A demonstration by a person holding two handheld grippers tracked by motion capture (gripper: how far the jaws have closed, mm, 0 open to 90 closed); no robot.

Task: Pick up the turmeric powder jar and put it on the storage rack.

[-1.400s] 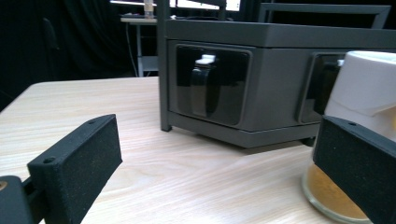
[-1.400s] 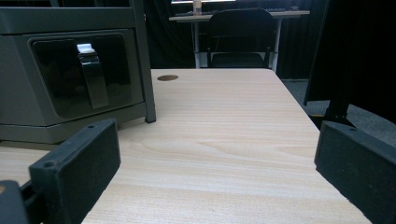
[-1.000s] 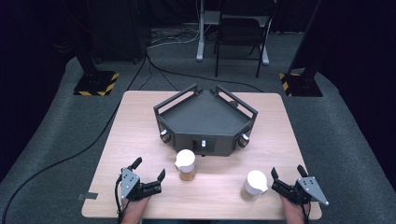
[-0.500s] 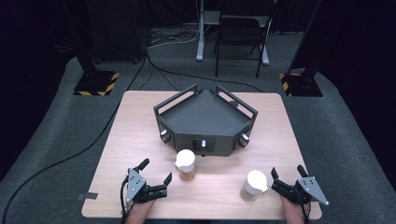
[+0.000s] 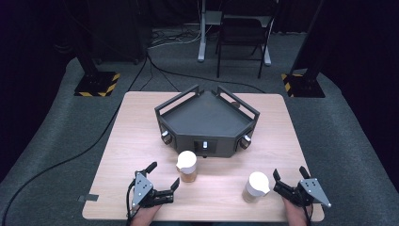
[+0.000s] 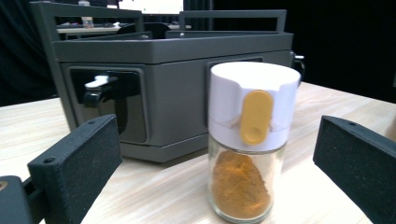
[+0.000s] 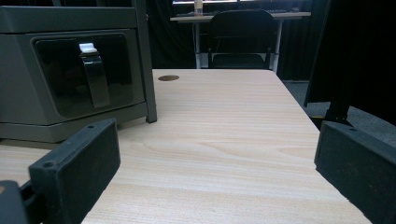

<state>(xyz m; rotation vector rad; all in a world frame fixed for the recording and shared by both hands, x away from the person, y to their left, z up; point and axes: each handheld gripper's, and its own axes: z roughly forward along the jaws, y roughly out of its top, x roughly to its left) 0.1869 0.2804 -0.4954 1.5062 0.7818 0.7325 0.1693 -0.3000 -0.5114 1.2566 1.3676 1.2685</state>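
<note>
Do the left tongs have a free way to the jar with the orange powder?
Probably yes: the left tongs stand open with the spice jar just ahead between the jaws, nothing in between.

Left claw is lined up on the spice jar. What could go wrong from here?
1. The spice jar sits right of centre between the open left claw; closing unevenly may tip the tall glass jar.
2. It stands close to the grey tray unit; a forward push could knock it against the unit.
3. The right claw is open beside the second jar; a stray sweep might topple it.
</note>
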